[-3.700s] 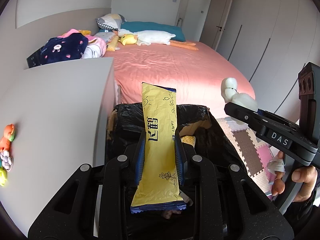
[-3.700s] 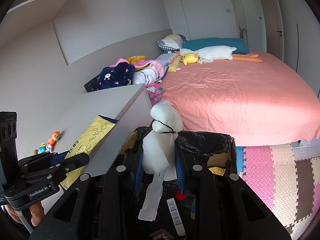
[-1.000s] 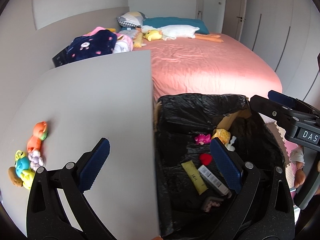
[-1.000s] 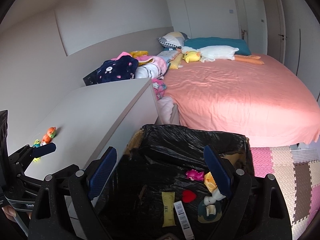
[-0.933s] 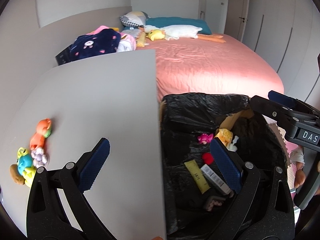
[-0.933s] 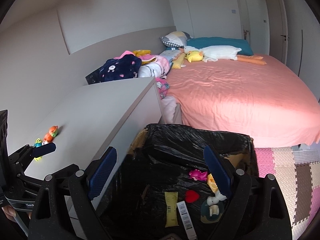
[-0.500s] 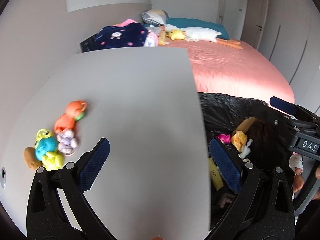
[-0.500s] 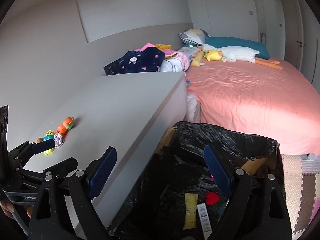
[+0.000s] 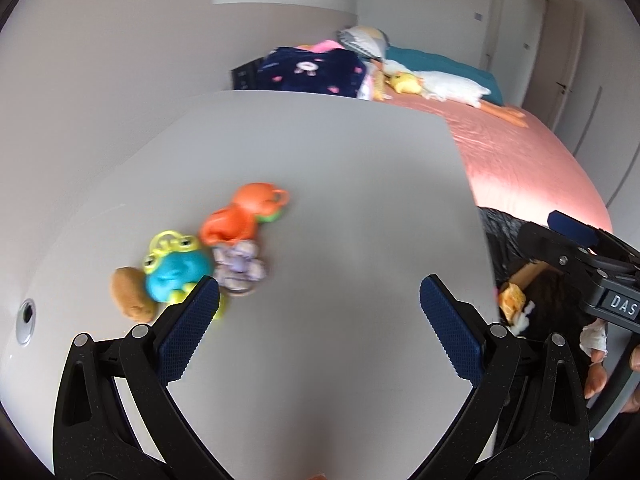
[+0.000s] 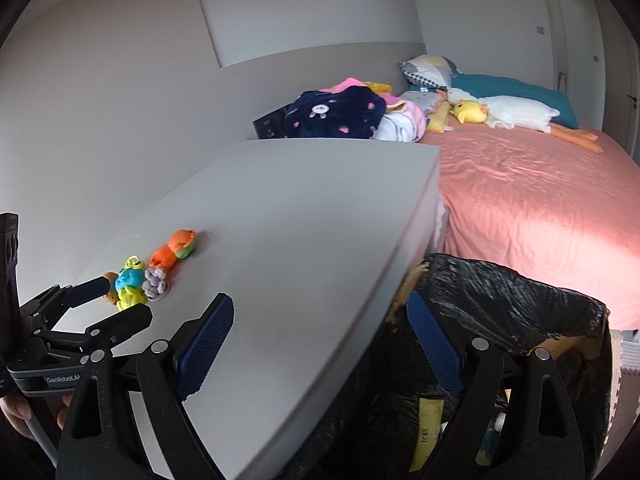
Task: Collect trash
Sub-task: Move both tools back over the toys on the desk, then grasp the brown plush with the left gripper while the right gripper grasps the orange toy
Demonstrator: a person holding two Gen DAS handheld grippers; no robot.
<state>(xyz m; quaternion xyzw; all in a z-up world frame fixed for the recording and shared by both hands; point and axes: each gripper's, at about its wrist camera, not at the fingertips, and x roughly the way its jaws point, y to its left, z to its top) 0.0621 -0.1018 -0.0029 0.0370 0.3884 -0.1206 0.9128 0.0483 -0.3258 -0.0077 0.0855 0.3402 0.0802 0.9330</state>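
1. Between your left gripper (image 9: 320,304) fingers, spread wide and holding nothing, lies bare tabletop (image 9: 340,200); small toys (image 9: 200,256) sit just beyond the left finger.
2. Behind your right gripper's (image 10: 320,336) right finger, the black-lined trash bin (image 10: 520,300) holds a yellow wrapper (image 10: 428,432); these fingers are wide too.

Two tools show, the left tool (image 9: 316,304) and the right tool (image 10: 320,332), both spread wide and empty. One desk (image 9: 340,184) carries four small toys (image 9: 192,260) in one cluster. One bin (image 10: 520,292) with a black liner stands beside it, and one bed (image 10: 540,184).
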